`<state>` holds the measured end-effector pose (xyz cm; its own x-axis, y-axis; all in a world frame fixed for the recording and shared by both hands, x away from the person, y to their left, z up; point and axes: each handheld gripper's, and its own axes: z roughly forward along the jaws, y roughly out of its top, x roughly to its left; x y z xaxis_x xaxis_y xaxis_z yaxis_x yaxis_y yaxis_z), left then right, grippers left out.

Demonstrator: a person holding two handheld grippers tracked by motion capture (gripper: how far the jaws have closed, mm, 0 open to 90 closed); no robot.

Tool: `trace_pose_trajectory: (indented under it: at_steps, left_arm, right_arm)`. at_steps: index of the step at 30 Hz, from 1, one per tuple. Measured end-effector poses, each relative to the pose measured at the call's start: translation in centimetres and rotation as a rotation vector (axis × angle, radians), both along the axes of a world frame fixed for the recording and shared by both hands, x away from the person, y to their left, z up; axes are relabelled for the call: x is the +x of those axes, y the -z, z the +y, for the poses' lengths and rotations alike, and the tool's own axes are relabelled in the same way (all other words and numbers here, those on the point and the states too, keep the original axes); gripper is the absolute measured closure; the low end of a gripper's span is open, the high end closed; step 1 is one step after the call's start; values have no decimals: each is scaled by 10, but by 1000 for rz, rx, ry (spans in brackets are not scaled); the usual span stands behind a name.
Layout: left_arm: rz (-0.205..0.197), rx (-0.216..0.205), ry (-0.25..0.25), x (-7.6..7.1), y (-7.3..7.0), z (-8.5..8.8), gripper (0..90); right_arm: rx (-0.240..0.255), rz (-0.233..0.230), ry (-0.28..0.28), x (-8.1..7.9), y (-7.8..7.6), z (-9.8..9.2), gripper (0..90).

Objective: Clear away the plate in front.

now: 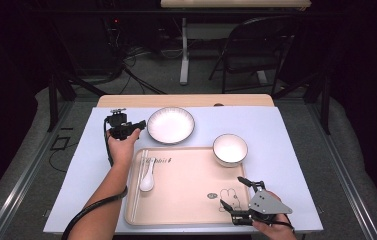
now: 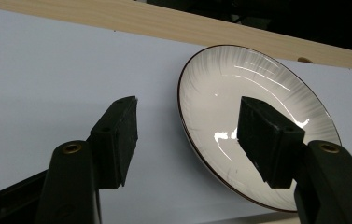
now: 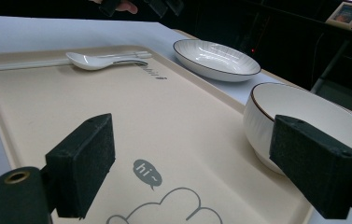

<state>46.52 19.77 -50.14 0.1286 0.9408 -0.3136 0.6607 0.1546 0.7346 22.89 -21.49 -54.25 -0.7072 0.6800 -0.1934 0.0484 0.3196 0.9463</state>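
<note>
A white ribbed plate (image 1: 171, 125) with a dark rim lies on the pale mat behind the tray. My left gripper (image 1: 137, 126) is at its left rim. In the left gripper view the gripper (image 2: 190, 112) is open, one jaw over the plate (image 2: 257, 79) and the other over the mat, with the rim between them and untouched. My right gripper (image 1: 231, 191) hangs open over the near right part of the beige tray (image 1: 186, 200). In its own view the right gripper (image 3: 192, 158) holds nothing, with the white bowl (image 3: 304, 107) just beyond one jaw.
The bowl (image 1: 230, 149) sits at the tray's far right corner. A white spoon (image 1: 147, 181) and chopsticks (image 1: 138, 185) lie along the tray's left side. The mat (image 1: 281, 135) covers a wooden table (image 1: 186, 100). A folding chair (image 1: 256, 45) stands beyond it.
</note>
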Motion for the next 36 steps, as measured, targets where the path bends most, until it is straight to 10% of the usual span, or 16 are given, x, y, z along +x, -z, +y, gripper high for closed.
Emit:
trace_pose_trajectory:
  at_steps: [36]
  left_arm:
    - [114, -72, 14, 33, 2, -12, 483]
  right_arm:
    - [18, -5, -17, 0, 0, 0, 135]
